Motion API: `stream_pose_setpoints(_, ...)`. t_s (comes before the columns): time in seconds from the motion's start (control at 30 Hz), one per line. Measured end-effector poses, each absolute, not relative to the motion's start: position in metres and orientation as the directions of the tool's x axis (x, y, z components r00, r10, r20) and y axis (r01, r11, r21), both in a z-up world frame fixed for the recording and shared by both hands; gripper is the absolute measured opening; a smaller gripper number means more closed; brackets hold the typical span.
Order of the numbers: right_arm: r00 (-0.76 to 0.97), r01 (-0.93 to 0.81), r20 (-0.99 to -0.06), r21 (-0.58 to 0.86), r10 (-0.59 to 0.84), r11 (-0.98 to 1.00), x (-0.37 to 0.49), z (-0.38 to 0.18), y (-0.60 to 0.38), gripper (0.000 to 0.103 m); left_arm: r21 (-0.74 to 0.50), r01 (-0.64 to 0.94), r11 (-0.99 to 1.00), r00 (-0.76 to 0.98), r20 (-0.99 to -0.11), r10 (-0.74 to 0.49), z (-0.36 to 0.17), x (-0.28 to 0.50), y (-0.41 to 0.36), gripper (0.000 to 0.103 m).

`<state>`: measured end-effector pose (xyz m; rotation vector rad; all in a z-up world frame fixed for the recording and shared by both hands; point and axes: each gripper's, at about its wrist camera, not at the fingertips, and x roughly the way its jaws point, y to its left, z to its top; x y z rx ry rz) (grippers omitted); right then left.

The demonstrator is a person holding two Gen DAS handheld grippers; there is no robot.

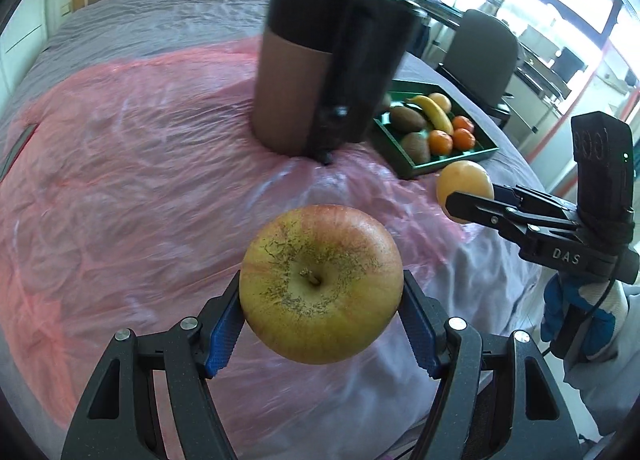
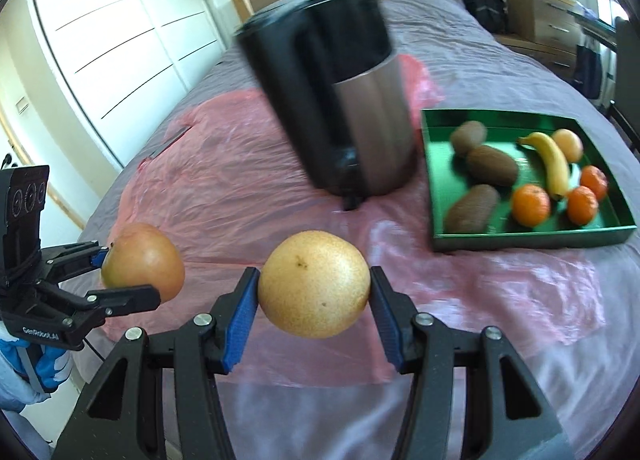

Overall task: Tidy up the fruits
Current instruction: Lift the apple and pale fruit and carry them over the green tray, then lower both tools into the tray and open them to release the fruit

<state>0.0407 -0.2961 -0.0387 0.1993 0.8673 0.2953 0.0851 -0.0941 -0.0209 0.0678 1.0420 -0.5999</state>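
Observation:
My left gripper is shut on a yellow-red apple, stem side up, held above the pink plastic sheet. That apple and the left gripper also show at the left of the right wrist view. My right gripper is shut on a round yellow-orange fruit; the same fruit and right gripper appear at the right of the left wrist view. A green tray at the right holds kiwis, a banana, tangerines and another round fruit.
A tall black and brown cylindrical bin stands on the sheet just left of the tray. All of it lies on a grey-covered bed with a wooden headboard. White wardrobe doors stand left; a chair and desk are beyond the tray.

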Motion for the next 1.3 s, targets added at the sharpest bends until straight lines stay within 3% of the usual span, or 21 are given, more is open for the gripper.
stream_pose_setpoints(0.77,0.699,0.112,-0.71,0.229,0.087,0.967,0.075,-0.046,-0.493,0.076,-0.253,0.68,0.688,0.26,-0.795,-0.549,-0.009,0.151,-0.323,0.066)
stream_pose_setpoints(1.3,0.615,0.186,-0.787,0.096,-0.04,0.978,0.137,-0.092,-0.56,0.076,-0.145,0.643,0.752,0.316,-0.844,-0.433,-0.057,0.26,-0.423,0.066)
